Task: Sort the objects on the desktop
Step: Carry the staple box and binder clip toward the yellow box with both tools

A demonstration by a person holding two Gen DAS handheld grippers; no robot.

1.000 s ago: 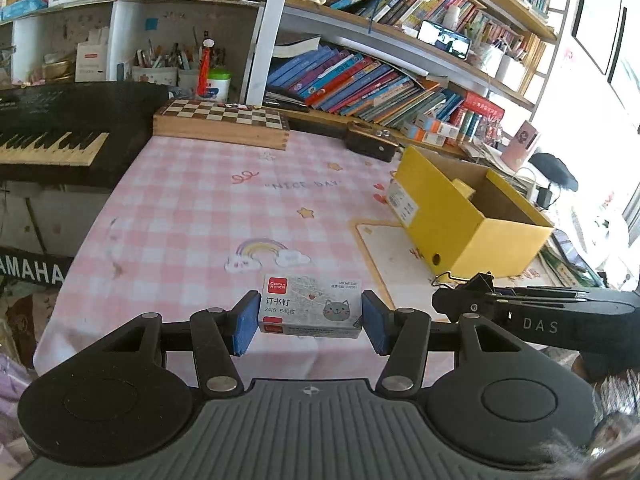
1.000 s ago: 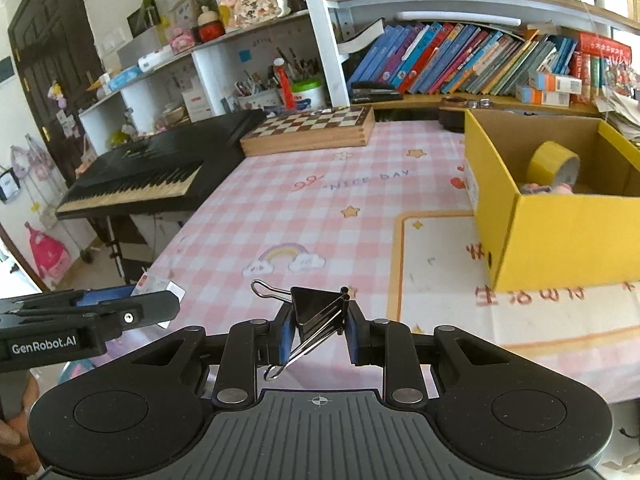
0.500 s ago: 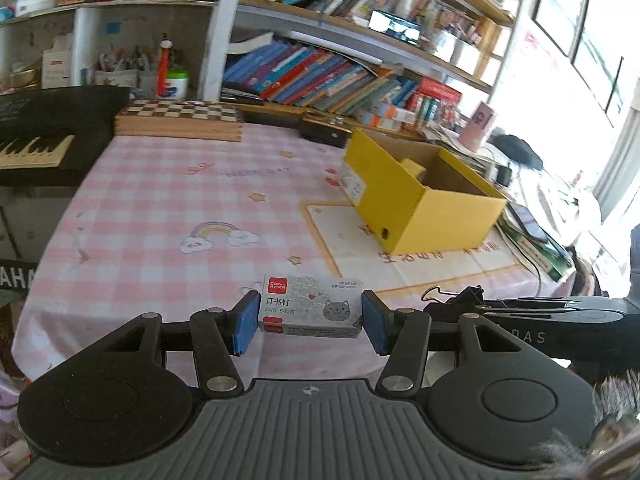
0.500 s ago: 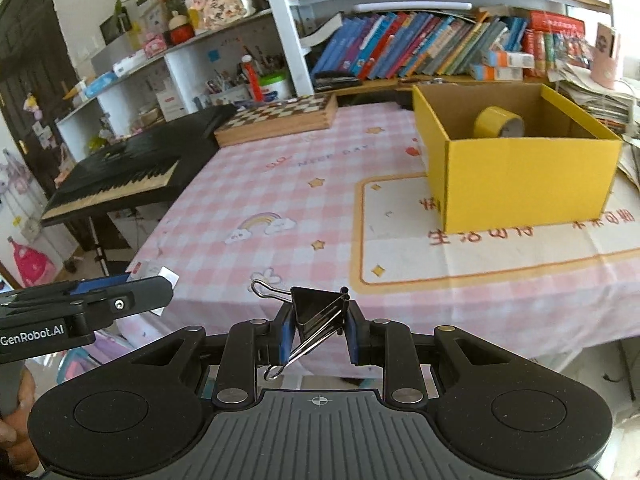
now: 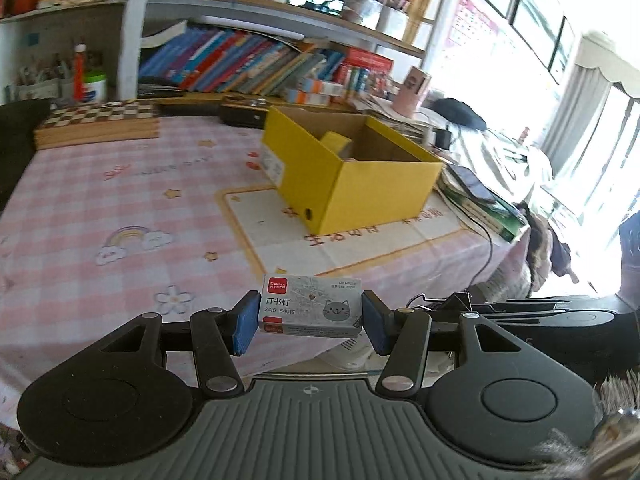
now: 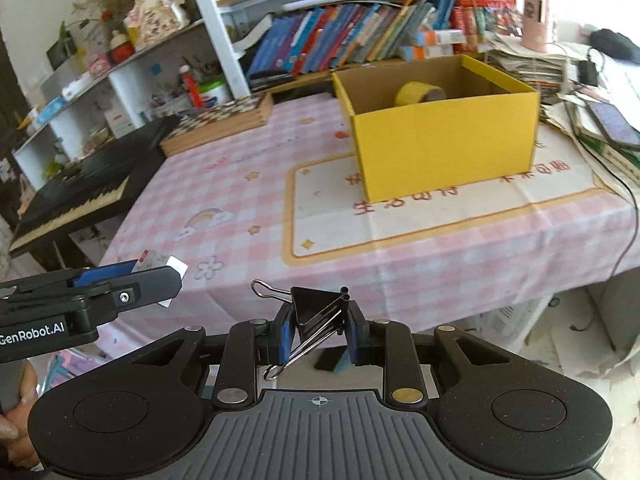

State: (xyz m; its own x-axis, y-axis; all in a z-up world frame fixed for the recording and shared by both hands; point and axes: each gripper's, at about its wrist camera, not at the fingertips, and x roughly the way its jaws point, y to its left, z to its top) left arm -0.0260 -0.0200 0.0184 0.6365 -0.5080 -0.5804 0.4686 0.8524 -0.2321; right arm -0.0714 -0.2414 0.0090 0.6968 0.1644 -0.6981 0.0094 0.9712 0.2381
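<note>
Blue pads of the left gripper (image 5: pixel 310 322) pinch a small staple box (image 5: pixel 311 306) by its two short ends, box level, printed face up. Cardboard, light, stiff enough but crushable; end-to-end hold looks good, no need to squeeze harder. Smooth card could slip if tilted.

Right gripper (image 6: pixel 318 330) has its fingers pressed nearly together on a black binder clip (image 6: pixel 316 316), clamped across the folded steel body, wire handles (image 6: pixel 266 290) sticking out up-left and down toward the camera. Clip is light, rigid, slick metal; hangs skewed in the grip, so it might pivot. Body is the right place to hold, not the wire loops, which swing.

Both items are held in the air near the front edge of the bench (image 6: pixel 224 184), not resting on it. In the right wrist view the left gripper shows side-on at lower left, the box's corner poking past its tip, a bit of the person's hand (image 6: pixel 16 412) below.

Further out: pink checked cloth, cream mat (image 6: pixel 400 216) with orange border, yellow cardboard box (image 6: pixel 444 148) standing open on the mat. Yellow tape roll (image 6: pixel 418 94) already inside, against the back wall. Likely drop target for both items; they are well apart from it yet. Drop is low risk, nothing fragile.

Beyond: chessboard (image 6: pixel 224 120), keyboard (image 6: pixel 80 184) at left, bookshelves behind, paper stacks at right.
</note>
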